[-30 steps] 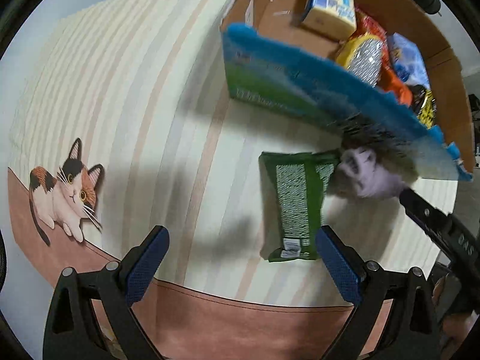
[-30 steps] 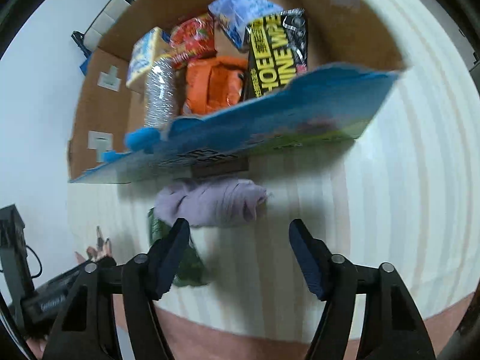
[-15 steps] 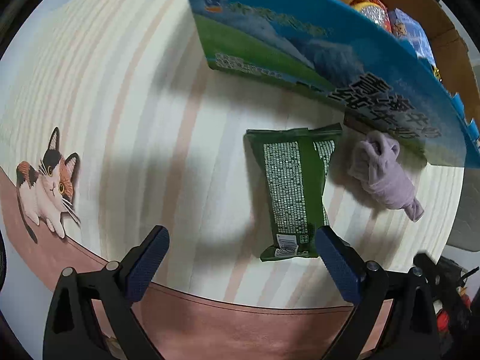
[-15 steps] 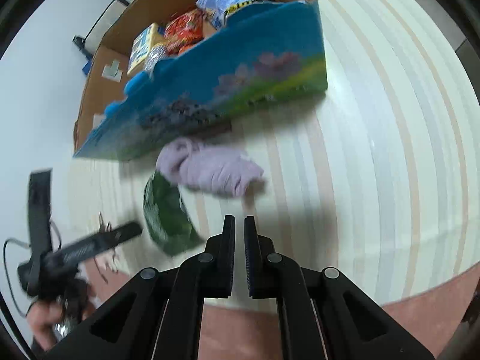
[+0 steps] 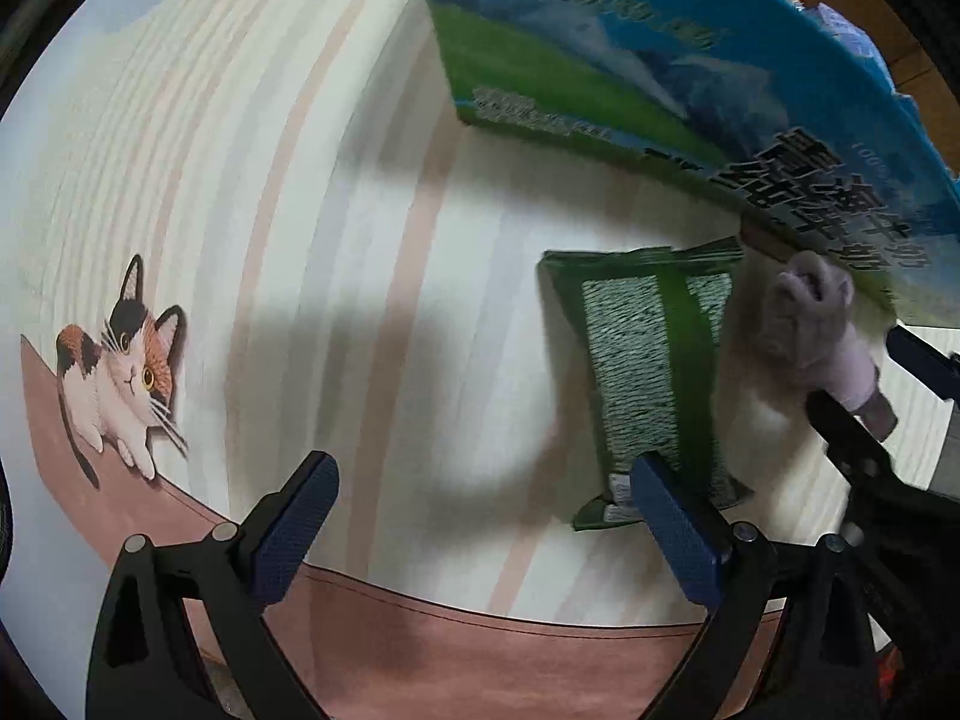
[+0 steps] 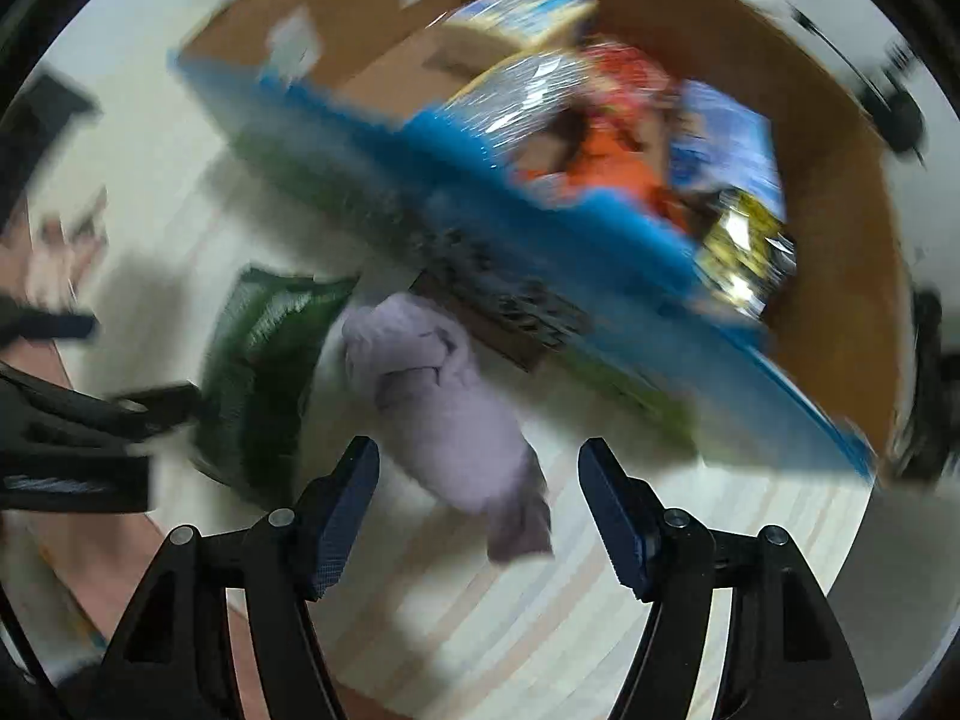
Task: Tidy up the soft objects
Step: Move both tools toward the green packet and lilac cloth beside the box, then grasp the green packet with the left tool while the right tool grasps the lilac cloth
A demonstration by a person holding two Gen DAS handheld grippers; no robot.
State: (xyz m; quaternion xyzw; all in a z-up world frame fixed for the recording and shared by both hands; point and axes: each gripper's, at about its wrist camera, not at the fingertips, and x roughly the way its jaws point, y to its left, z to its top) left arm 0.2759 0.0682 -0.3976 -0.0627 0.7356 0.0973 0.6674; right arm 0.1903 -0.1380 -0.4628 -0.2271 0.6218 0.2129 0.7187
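Note:
A rolled lilac cloth [image 6: 447,420] lies on the striped table next to the blue-fronted cardboard box [image 6: 600,324]. My right gripper [image 6: 477,519] is open with the cloth's near end between its fingers, not gripped. The cloth also shows in the left wrist view [image 5: 816,336], with the right gripper's fingers [image 5: 852,438] around it. A green snack packet [image 5: 654,384] lies flat left of the cloth. My left gripper [image 5: 480,531] is open and empty, its right finger just over the packet's near end. The right wrist view is blurred.
The box [image 5: 690,90] holds several packets: yellow, orange, silver and blue [image 6: 720,144]. A cat picture [image 5: 120,372] is printed on the tablecloth at the left. A brown border [image 5: 450,648] runs along the table's near edge.
My right gripper was shut half a second ago and has opened and swung in around the lilac cloth. My left gripper has moved closer to the green packet.

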